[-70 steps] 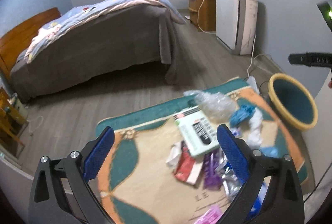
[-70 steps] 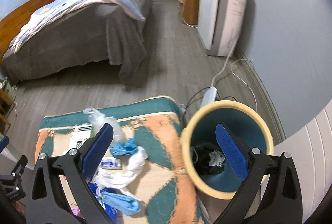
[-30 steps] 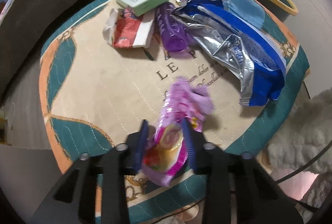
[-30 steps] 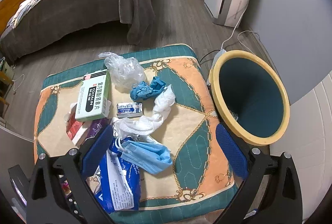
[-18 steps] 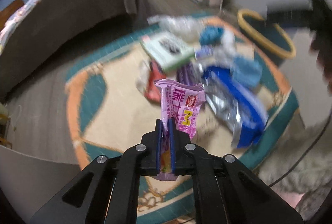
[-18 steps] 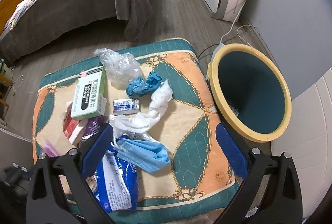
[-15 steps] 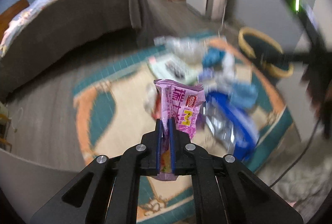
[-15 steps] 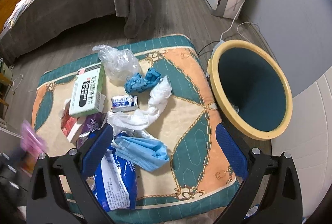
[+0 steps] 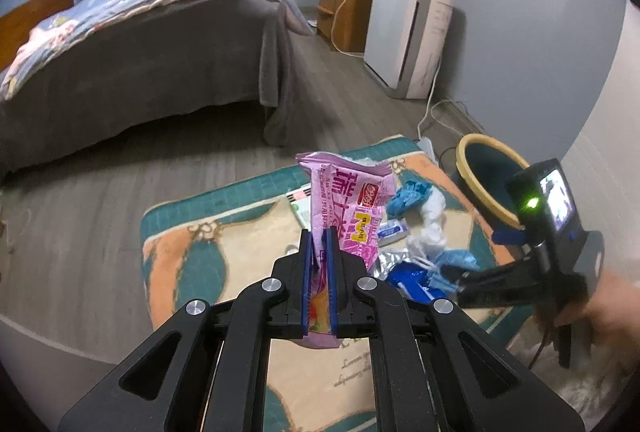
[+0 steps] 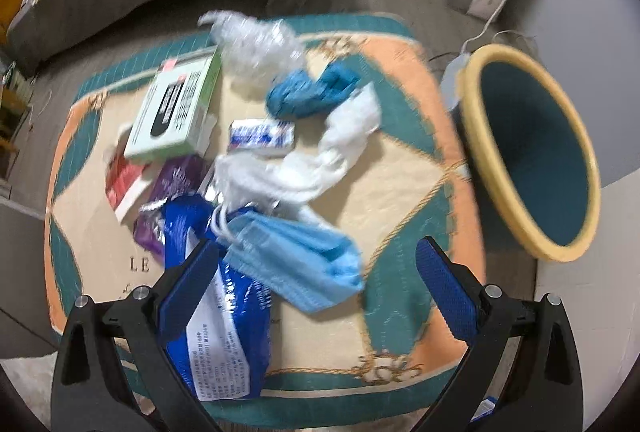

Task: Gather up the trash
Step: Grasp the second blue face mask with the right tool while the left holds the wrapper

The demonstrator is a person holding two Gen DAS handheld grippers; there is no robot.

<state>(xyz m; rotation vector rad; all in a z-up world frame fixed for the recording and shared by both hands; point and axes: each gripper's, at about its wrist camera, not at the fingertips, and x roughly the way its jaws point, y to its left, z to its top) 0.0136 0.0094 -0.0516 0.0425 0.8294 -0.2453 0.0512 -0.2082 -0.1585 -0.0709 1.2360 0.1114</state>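
My left gripper point(image 9: 319, 232) is shut on a pink snack wrapper point(image 9: 348, 203), which stands upright above the patterned mat point(image 9: 224, 240). My right gripper point(image 10: 316, 264) hovers over the mat point(image 10: 400, 167), its jaws wide and closing, with a light blue face mask point(image 10: 296, 252) below and between them, not touched. A blue foil bag point(image 10: 216, 296) lies under its left finger. In the left wrist view, the right gripper's body point(image 9: 536, 256) and a hand show at the right. The teal bin with a yellow rim point(image 10: 532, 151) stands right of the mat.
On the mat lie a green box point(image 10: 176, 111), a clear plastic bag point(image 10: 256, 47), teal gloves point(image 10: 312, 91), white tissue point(image 10: 312, 159), a small packet point(image 10: 260, 133), purple and red wrappers. A bed point(image 9: 132, 43), a white appliance point(image 9: 408, 39) and cables point(image 9: 432, 115) stand beyond.
My left gripper closed on the pink wrapper and lifted it off the mat. My right gripper sank toward the mask and blue bag.
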